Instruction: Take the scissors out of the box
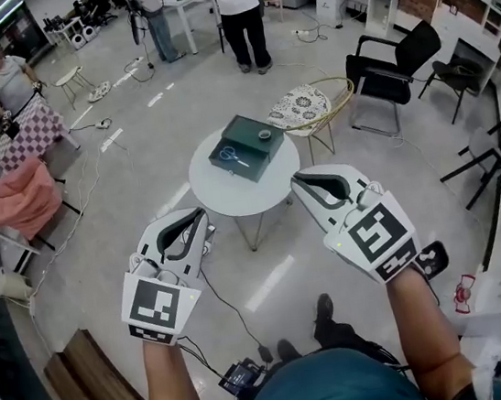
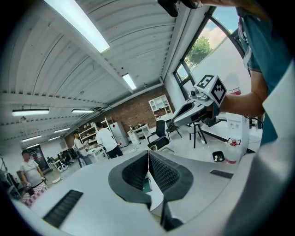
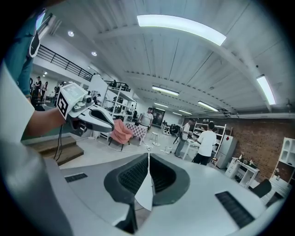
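Observation:
A dark green box [image 1: 245, 146] lies open on the small round white table [image 1: 232, 199] ahead of me. The scissors [image 1: 233, 157] lie in its nearer half, and a small round thing [image 1: 264, 134] sits in the farther half. My left gripper [image 1: 201, 213] hangs short of the table's near left edge, its jaws shut and empty [image 2: 148, 152]. The right gripper [image 1: 296, 180] is level with it at the table's near right edge, jaws also together with nothing between them [image 3: 148, 154]. Neither touches the box.
A wicker chair with a patterned cushion [image 1: 306, 103] stands just behind the table, a black chair [image 1: 389, 69] farther right. A pink cloth [image 1: 19, 199] drapes a chair at the left. People stand at the back [image 1: 238, 11]. Cables run over the floor by my feet [image 1: 321, 309].

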The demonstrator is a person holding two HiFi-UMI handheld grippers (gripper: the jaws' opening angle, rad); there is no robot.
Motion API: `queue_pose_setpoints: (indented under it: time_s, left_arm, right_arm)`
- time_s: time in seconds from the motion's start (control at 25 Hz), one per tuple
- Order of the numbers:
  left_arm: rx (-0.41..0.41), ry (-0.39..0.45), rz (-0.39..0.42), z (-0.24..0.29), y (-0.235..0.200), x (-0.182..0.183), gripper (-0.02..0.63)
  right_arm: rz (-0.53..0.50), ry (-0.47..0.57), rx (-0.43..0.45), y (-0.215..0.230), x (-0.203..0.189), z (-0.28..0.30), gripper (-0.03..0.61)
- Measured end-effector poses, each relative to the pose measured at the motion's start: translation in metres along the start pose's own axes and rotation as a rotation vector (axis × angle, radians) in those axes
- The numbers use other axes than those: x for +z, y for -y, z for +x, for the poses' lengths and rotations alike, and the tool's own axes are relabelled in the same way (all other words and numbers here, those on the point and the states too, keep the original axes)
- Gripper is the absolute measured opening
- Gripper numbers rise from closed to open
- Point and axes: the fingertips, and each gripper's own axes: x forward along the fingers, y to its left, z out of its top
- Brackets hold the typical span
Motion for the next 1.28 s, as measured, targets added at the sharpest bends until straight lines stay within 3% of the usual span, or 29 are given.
queue_pose_setpoints:
  time_s: [0.68,1.28]
  left_arm:
    - [0.093,-0.081,-0.034,0.153,-0.043,0.011,0.021]
    - [0.156,-0.130,-0.037,0.260,-0.045,0.044,0.021]
  right_arm:
    - [0.000,0.035,0.118,0.149,-0.038,0.083,0.040]
    - [0.000,0.073,0.186,0.260,-0.069,0.102,0.040]
